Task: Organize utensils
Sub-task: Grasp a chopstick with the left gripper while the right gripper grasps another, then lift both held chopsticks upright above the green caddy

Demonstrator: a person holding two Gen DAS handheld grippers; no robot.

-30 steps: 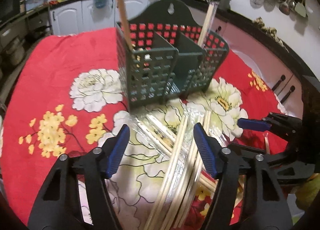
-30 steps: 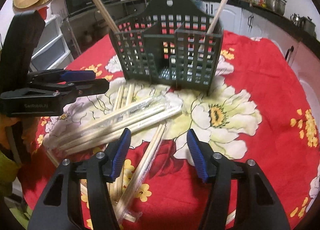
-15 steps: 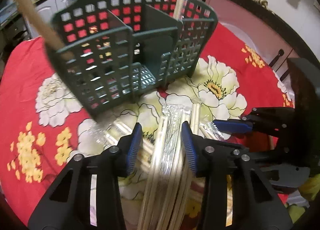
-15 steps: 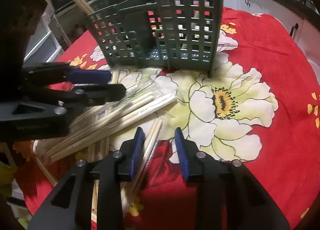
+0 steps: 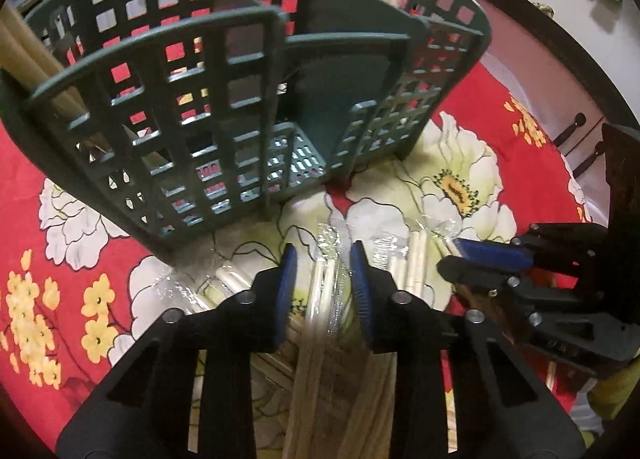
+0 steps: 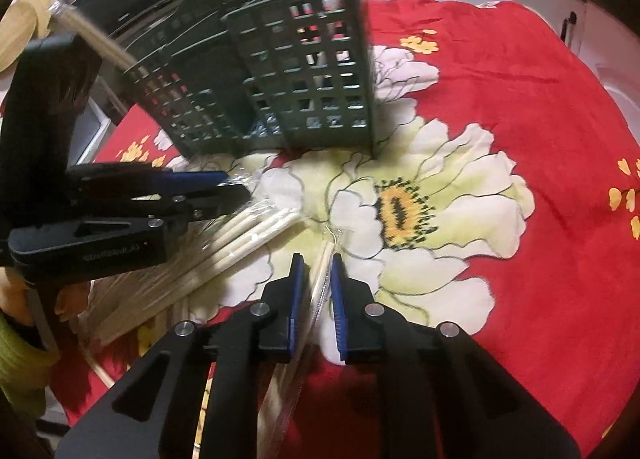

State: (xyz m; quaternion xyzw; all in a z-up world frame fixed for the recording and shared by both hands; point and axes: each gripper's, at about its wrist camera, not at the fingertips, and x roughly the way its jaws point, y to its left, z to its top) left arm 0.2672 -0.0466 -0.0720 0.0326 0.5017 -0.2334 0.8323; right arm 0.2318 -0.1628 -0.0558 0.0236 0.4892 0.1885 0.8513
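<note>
Both grippers closing on wrapped chopstick pairs from the pile on the desk's floral cloth [image 6: 520,99], just before the green caddy [image 5: 248,107]. Left gripper [image 5: 322,279] and right gripper [image 6: 316,283]: fingers narrow, not yet clamped. Let them seat before lifting.

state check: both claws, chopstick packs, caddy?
left claw: closing, wrapped chopstick pack between its jaws
right claw: closing, a separate wrapped pair between its jaws
loose wrapped chopsticks: lying flat on the tablecloth
green caddy: upright, chopsticks standing in both end compartments, middle looks empty
</note>
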